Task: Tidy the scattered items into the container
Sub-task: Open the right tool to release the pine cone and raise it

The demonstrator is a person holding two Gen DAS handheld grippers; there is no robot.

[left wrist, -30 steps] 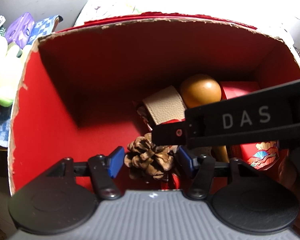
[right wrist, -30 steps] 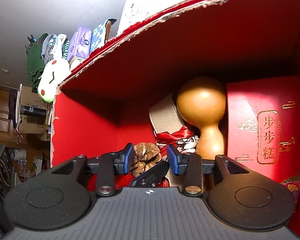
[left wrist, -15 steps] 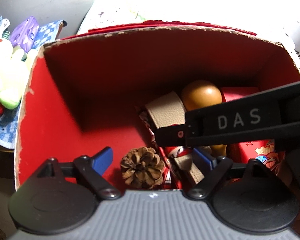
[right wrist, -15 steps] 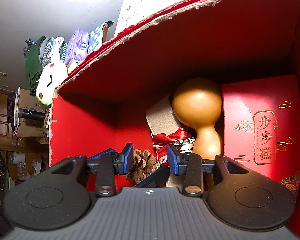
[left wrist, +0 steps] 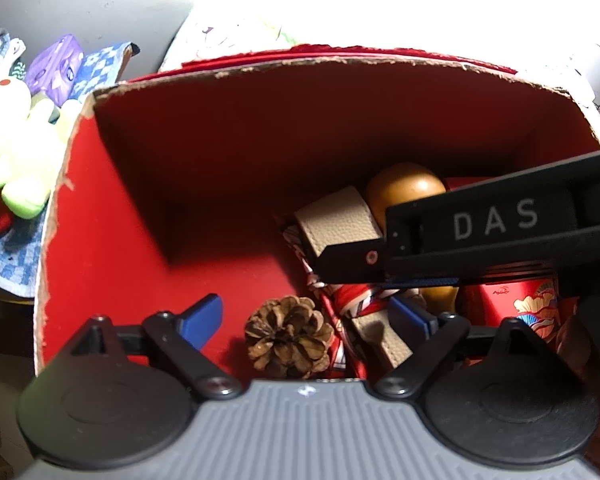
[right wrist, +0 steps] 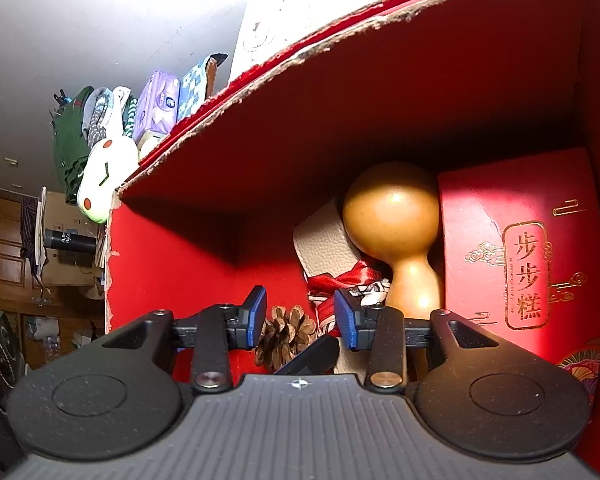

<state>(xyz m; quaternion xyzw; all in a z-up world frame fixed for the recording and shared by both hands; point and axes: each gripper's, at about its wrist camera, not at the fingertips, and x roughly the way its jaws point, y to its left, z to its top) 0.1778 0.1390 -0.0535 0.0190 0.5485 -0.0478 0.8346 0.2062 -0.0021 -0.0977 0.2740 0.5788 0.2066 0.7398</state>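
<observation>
Inside the red cardboard box a brown pine cone lies on the floor. My left gripper hangs just above it. Its jaws are opening, and the blue pads stand clear of the cone on both sides. My right gripper is open at a narrow gap with nothing in it; the pine cone shows beyond the gap. Its black body, marked DAS, crosses the left wrist view. A tan gourd, a beige leather strap, a red patterned ribbon and a red gift box fill the box's right side.
The box's torn rim rises high around both grippers. Its left floor is bare red card. Outside on the left lie a pale green plush toy, a purple tissue pack and a blue checked cloth.
My left jaws have spread wide and let go of the pine cone, which now rests on the box floor. The right gripper has kept still.
</observation>
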